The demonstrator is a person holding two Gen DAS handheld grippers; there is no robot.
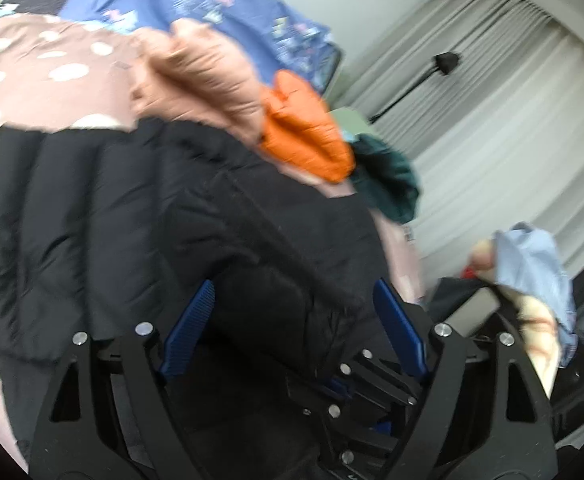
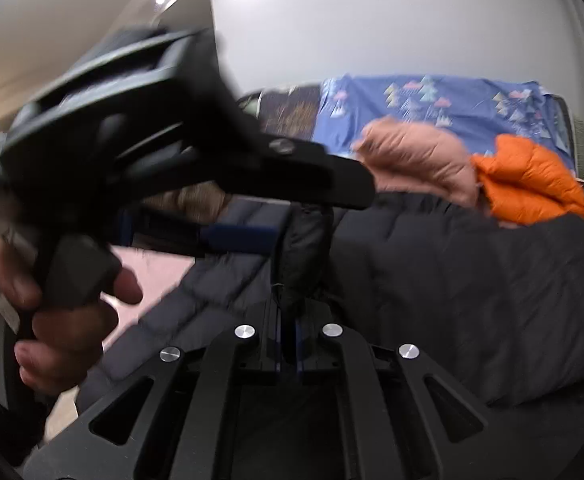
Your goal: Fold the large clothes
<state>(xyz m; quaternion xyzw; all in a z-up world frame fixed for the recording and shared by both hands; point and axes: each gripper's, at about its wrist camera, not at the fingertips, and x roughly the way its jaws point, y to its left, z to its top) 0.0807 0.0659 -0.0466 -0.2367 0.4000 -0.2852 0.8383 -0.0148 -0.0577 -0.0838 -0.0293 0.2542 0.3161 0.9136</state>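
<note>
The black puffer jacket (image 1: pixel 140 216) lies spread across the pink dotted bedcover (image 1: pixel 52 64), filling the near part of the bed. The right gripper (image 2: pixel 290 344) is clamped tight on a bunched fold of the jacket, which rises from between its closed jaws. The left gripper (image 1: pixel 292 332) has its blue pads (image 1: pixel 190 332) spread wide; the jacket lies between and beneath them, but neither pad presses on it.

To fold well, the right should probably carry its pinched edge flat across the body, while the left pins or takes a matching edge so the quilting does not slide.

At the far side sit a peach padded garment (image 1: pixel 200 76) and an orange one (image 1: pixel 304 132), touching the jacket's far edge; a dark green garment (image 1: pixel 388 184) lies to the right. These crowd the landing space. A blue patterned sheet (image 1: pixel 220 4) covers the far end.
</note>
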